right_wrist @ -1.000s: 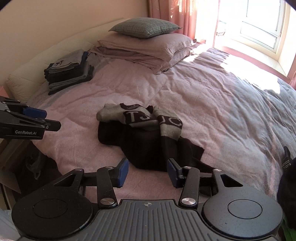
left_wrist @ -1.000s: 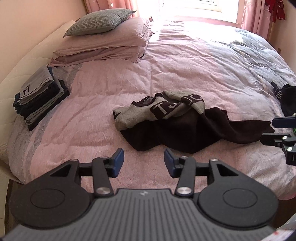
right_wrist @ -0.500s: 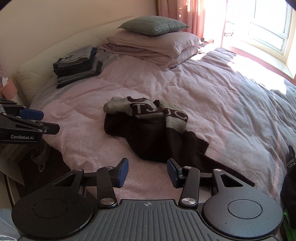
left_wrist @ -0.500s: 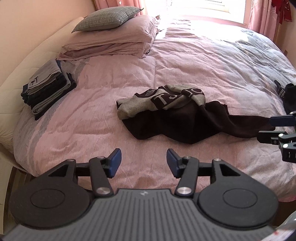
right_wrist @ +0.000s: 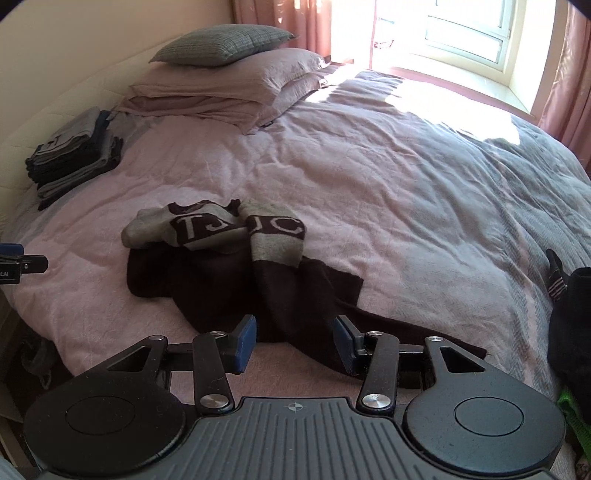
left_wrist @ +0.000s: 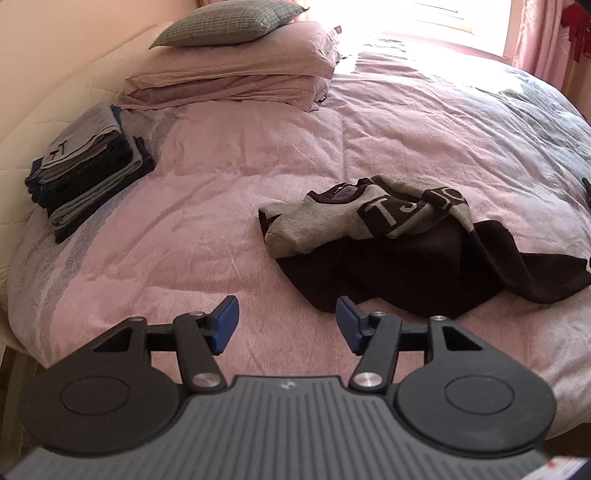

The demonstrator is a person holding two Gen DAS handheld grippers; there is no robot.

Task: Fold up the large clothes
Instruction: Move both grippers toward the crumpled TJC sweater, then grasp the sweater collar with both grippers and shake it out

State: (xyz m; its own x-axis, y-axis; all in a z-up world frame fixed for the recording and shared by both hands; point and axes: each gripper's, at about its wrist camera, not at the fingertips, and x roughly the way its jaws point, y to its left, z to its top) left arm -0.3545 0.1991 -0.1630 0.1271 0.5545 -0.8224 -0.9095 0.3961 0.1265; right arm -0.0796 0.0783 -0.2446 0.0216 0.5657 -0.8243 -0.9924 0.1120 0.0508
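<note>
A crumpled dark brown and grey sweater [left_wrist: 388,243] [right_wrist: 229,254] with white letters lies in a heap on the pink bedcover [left_wrist: 229,206] [right_wrist: 369,192]. My left gripper [left_wrist: 286,323] hovers open over the cover, just left of the sweater's near hem, with nothing between its blue pads. My right gripper [right_wrist: 293,343] is open above the sweater's dark trailing part near the bed's front edge, holding nothing. The left gripper's tip [right_wrist: 18,258] shows at the left edge of the right wrist view.
A stack of folded dark and grey clothes [left_wrist: 85,166] [right_wrist: 70,155] sits at the bed's left side. Pillows [left_wrist: 236,70] [right_wrist: 229,77] are piled at the head. A dark garment [right_wrist: 569,321] lies at the right edge. A bright window [right_wrist: 465,29] is behind.
Both grippers have moved closer to the bed and the sweater. The left view has swung left, and the right gripper has dropped out of it. Both stay open.
</note>
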